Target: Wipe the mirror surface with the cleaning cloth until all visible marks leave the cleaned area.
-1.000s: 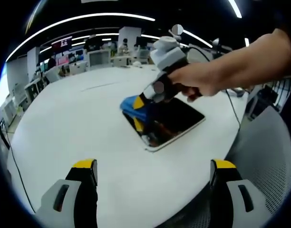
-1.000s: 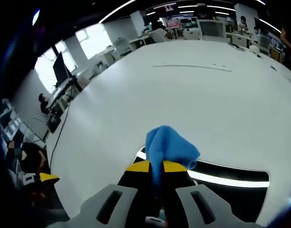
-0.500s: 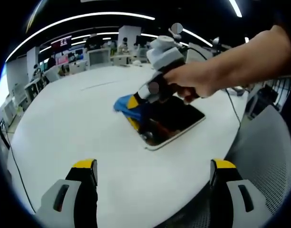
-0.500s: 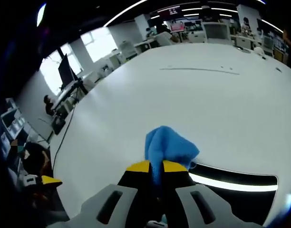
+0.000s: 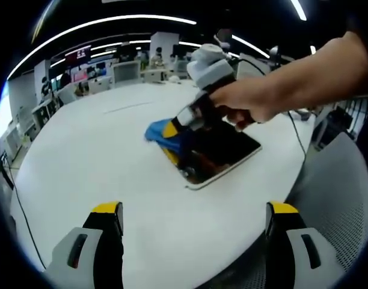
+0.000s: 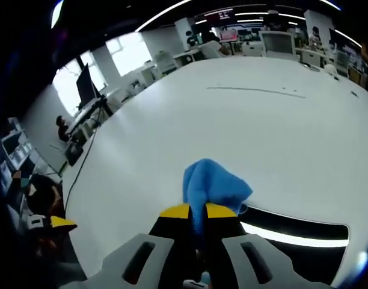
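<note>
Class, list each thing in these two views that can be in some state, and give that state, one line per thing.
left gripper: open, jaws wide apart above the table, holding nothing.
right gripper: shut on the blue cloth.
blue cloth: bunched, pinched between the jaws, at the mirror's edge.
mirror: lying flat on the table, glass up, reflecting ceiling lights.
white table: bearing the mirror.

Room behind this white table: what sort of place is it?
Probably an open-plan office or lab: rows of desks with monitors, long ceiling strip lights, and a seated person at a workstation beyond the big white table.
</note>
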The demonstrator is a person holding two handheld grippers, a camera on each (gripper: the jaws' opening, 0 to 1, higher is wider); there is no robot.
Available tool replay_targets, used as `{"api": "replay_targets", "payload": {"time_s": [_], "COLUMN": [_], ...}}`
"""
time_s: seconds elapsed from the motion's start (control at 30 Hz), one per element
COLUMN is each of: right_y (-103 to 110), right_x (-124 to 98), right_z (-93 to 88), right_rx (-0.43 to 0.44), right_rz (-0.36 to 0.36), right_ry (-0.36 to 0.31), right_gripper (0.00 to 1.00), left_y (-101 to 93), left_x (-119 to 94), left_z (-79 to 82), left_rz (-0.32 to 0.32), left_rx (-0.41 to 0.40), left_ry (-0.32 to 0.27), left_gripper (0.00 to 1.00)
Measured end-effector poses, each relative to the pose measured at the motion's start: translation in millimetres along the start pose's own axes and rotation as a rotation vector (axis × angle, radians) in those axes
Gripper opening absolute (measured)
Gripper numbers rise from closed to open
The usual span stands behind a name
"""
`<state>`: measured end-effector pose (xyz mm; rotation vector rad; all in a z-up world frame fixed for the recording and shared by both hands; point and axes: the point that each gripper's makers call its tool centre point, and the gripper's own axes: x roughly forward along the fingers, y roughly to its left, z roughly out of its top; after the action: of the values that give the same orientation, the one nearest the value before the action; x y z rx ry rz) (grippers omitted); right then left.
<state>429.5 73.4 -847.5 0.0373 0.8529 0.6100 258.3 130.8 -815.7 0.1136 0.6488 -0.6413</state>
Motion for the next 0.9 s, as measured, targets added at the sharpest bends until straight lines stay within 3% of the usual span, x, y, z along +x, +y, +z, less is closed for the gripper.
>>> {"api": "replay_targets", "payload": {"time_s": [0.9], "right_y": [20], "right_x": [-16], "right_z": [-23.4], "right_rx": [-0.042], "right_rz": [0.022], "right_ry": [0.005], "right_gripper": [0.02], "left_y": [0.8], "left_x": [-3], "left_z": [1.7], "left_rz": [0.016], "left_rx": [0.008], "left_ry": [0.004], "left_gripper": [0.99]}}
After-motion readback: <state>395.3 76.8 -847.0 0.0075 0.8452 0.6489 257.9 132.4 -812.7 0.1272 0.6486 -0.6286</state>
